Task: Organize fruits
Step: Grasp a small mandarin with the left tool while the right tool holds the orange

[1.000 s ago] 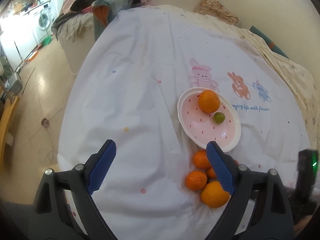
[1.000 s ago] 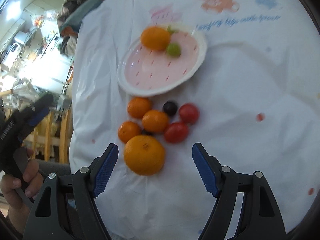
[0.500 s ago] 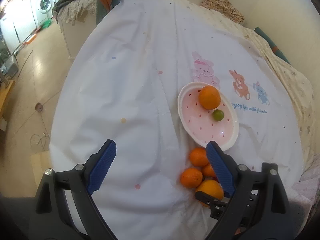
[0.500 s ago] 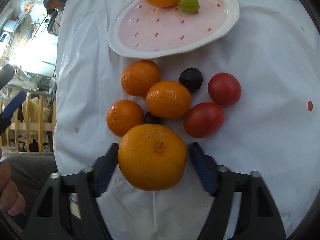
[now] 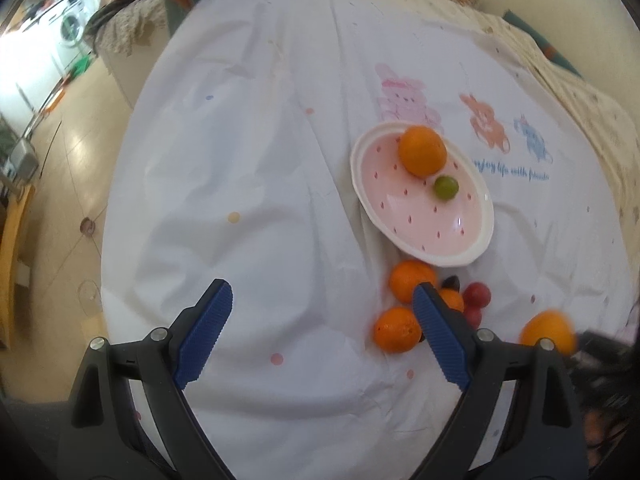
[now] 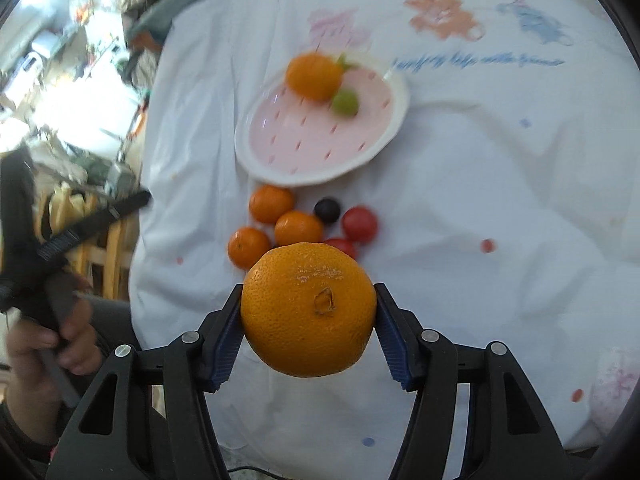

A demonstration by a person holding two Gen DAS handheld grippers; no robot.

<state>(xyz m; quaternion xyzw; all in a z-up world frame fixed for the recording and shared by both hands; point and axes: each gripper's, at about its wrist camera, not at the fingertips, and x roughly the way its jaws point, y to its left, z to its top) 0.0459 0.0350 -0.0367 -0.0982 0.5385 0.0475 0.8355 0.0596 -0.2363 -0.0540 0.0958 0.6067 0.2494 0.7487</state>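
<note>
My right gripper (image 6: 308, 332) is shut on a big orange (image 6: 309, 309) and holds it above the cloth; it also shows in the left wrist view (image 5: 547, 332). A pink plate (image 6: 280, 160) (image 5: 472, 248) holds one orange (image 6: 314, 76) (image 5: 422, 151) and a green fruit (image 6: 345, 102) (image 5: 445, 187). Below the plate lie small oranges (image 6: 271, 204) (image 5: 396, 329), a dark plum (image 6: 327, 210) and red fruits (image 6: 359, 224) (image 5: 477, 294). My left gripper (image 5: 322, 336) is open and empty, left of the pile.
A white cloth with cartoon animals (image 5: 486, 124) covers the round table (image 5: 240, 160). Floor and a washing machine (image 5: 72, 28) lie far left. A heap of clothes (image 5: 160, 16) sits beyond the table. The person's left hand (image 6: 52, 344) shows in the right wrist view.
My right gripper closed on the big orange and lifted it up and away from the pile. My left gripper stayed open and moved little.
</note>
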